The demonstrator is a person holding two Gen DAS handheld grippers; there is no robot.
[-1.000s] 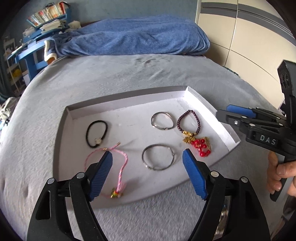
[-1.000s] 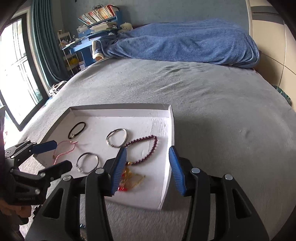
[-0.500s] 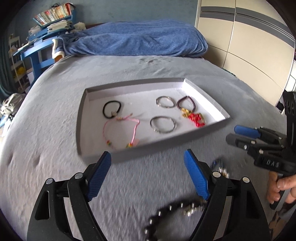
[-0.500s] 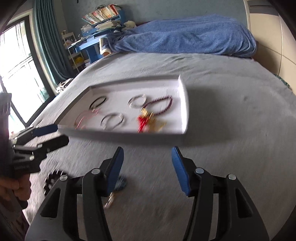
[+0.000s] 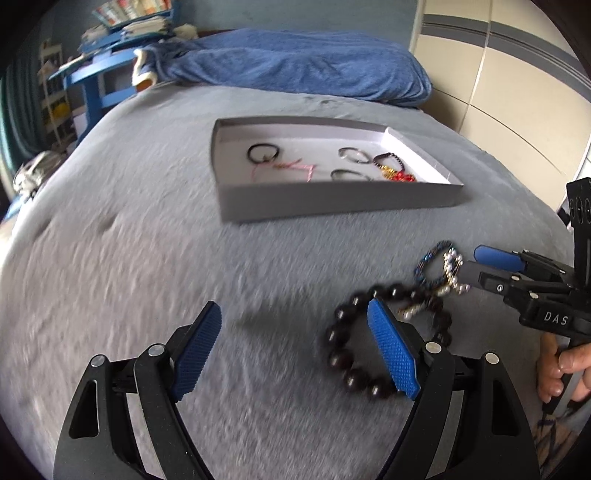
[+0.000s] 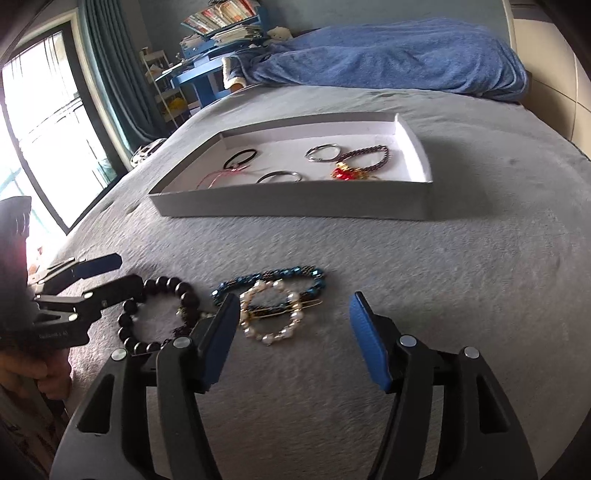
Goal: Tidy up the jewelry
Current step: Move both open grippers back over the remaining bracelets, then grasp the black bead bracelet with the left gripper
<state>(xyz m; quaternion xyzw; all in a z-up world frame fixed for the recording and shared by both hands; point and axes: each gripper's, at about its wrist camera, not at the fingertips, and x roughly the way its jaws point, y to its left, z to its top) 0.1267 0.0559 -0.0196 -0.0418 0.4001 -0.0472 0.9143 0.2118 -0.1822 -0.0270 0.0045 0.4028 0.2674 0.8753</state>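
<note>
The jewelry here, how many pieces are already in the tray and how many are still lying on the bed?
In the tray: 5 (black band, pink cord, ring, second ring, dark red bead bracelet)
On the bed: 3 (black bead bracelet, blue bead bracelet, pearl ring clip)
Total: 8

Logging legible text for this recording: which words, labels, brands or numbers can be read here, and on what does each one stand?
"DAS": white letters on the black body of the right hand-held gripper, seen in the left wrist view.
Small pale lettering on the body of the left hand-held gripper, seen in the right wrist view: too blurred to read.
Spines of the books on the blue shelf: too small to read.
Nothing readable on the tray or the jewelry.
</note>
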